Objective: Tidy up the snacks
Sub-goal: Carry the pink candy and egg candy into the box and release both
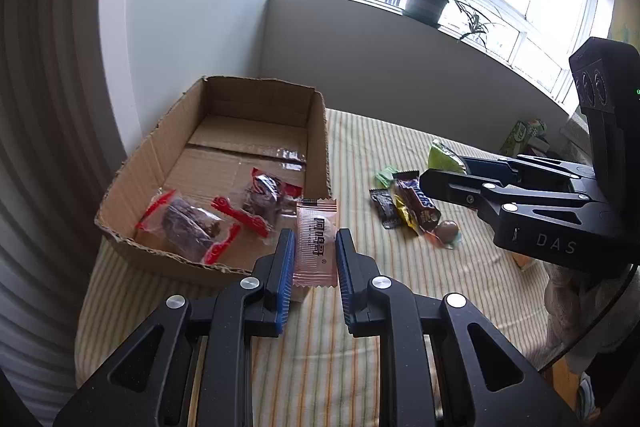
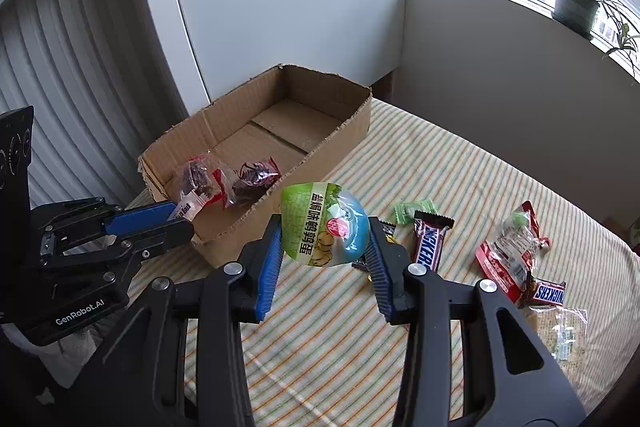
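Note:
My left gripper (image 1: 315, 247) is shut on a pale pink snack sachet (image 1: 316, 241), held above the striped cloth just in front of the cardboard box (image 1: 316, 131). Two red-edged packets of dark snacks (image 1: 188, 227) lie in the box. My right gripper (image 2: 324, 231) is shut on a round green and blue egg packet (image 2: 324, 223), lifted over the cloth to the right of the box (image 2: 352, 123). In the right wrist view the left gripper (image 2: 176, 213) shows at the left with the sachet (image 2: 186, 207) at its tips. Loose Snickers bars (image 2: 430, 239) and candies lie on the cloth.
A red snack packet (image 2: 508, 255), another Snickers bar (image 2: 548, 293) and a clear wrapper (image 2: 560, 331) lie at the right on the striped cloth (image 2: 460, 163). A potted plant (image 1: 426, 1) stands on the windowsill. A white wall panel rises behind the box.

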`<state>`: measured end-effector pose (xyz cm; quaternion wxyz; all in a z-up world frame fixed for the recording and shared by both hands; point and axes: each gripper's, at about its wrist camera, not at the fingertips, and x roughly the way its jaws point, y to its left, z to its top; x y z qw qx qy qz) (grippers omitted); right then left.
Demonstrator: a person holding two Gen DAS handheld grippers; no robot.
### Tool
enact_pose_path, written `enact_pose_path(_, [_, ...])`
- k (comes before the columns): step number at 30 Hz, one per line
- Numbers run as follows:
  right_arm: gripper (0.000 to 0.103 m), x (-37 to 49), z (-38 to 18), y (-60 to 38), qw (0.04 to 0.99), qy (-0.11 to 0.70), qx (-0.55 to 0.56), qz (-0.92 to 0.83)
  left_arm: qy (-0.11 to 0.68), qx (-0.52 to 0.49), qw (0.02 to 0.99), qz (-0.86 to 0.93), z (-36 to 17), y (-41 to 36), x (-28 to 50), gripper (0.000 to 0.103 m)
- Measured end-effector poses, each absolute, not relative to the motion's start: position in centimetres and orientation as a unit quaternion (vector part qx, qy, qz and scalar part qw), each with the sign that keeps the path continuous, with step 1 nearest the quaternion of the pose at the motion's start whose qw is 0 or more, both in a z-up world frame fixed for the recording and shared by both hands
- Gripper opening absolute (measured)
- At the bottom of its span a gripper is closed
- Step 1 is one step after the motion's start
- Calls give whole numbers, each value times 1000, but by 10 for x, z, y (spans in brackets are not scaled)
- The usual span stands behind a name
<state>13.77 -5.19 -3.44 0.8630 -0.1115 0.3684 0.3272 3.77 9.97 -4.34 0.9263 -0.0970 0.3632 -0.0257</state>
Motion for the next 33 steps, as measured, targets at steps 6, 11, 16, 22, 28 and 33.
enact_pose_path(6, [41, 151, -30, -17, 857, 367, -115, 343, 358, -93, 929, -1, -38, 128, 57, 19])
enact_pose_path(11, [42, 166, -31, 8, 852, 371, -118, 351, 360, -90, 929, 15, -39, 149, 75, 19])
enact_pose_path(16, [42, 183, -35, 29, 850, 375, -120, 349, 364, -96, 926, 22, -41, 166, 91, 19])
enact_pose_path(22, [43, 198, -46, 48, 842, 390, -119, 353, 370, -101, 923, 29, -44, 175, 101, 19])
enact_pose_path(28, [56, 201, -50, 54, 841, 390, -122, 354, 377, -96, 921, 32, -46, 177, 103, 20])
enact_pose_path(33, [61, 201, -46, 51, 845, 386, -120, 351, 380, -97, 919, 38, -46, 177, 106, 38])
